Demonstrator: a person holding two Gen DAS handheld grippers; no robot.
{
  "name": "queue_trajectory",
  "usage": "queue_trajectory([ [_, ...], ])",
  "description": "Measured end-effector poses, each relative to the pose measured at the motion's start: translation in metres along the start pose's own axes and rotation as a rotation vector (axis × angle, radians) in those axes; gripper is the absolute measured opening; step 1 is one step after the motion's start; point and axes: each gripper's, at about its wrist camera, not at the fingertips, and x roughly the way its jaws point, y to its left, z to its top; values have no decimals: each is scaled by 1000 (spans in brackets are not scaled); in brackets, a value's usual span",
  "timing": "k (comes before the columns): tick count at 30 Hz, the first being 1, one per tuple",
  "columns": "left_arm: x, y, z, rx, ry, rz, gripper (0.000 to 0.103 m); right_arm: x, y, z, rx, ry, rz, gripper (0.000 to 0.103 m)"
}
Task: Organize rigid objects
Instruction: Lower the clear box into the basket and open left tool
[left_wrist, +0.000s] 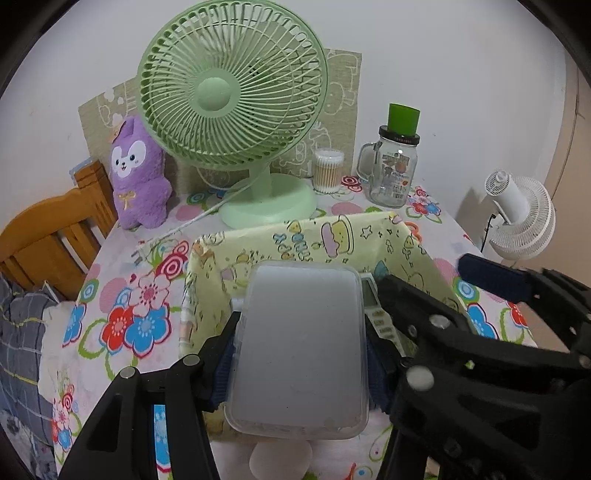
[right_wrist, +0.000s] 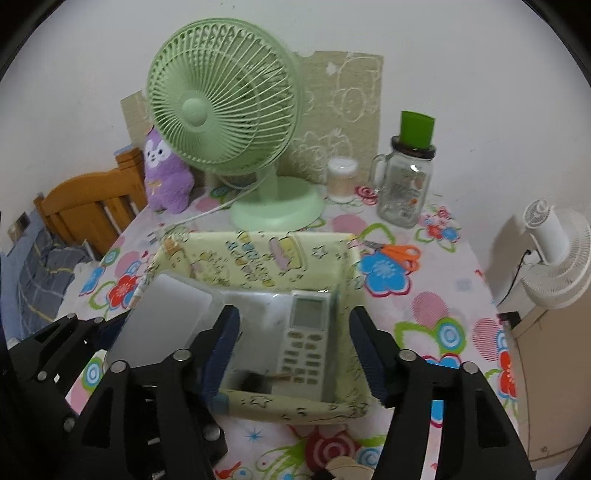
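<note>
A translucent white plastic container (left_wrist: 303, 314) hangs tilted over the near left part of a yellow cartoon-print box (left_wrist: 332, 236), and my left gripper (left_wrist: 301, 369) is shut on its two long sides. In the right wrist view the same container (right_wrist: 166, 317) leans over the box's (right_wrist: 258, 258) left wall. A white remote control (right_wrist: 306, 332) lies on the box floor at the right. My right gripper (right_wrist: 293, 321) stands open above it, blue pads apart on either side and not touching. The left wrist view shows the right gripper (left_wrist: 424, 273) over the box's right wall.
Behind the box on the floral tablecloth (left_wrist: 122, 314) stand a green desk fan (left_wrist: 232, 110), a purple plush toy (left_wrist: 136, 173), a tub of cotton swabs (left_wrist: 328, 170) and a glass jar with a green cap (left_wrist: 395, 173). Orange scissors (right_wrist: 399, 254) lie right of the box. A small white fan (left_wrist: 521, 218) stands off the table's right edge.
</note>
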Motion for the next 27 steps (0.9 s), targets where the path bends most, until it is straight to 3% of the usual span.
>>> queue_trajectory([
  [3,4,-3,4,7,-5,4,61,0,-6,2,24,-10,-12,76],
  [11,24,1,6,-8,29,37,62,15,-10,2,33,21,-13,77],
  [18,28,4,2,-12,39,57,80,22,-9,-1,31,34,10,77],
  [27,21,5,-4,-14,45,67,89,18,-8,-5,37,43,19,77],
])
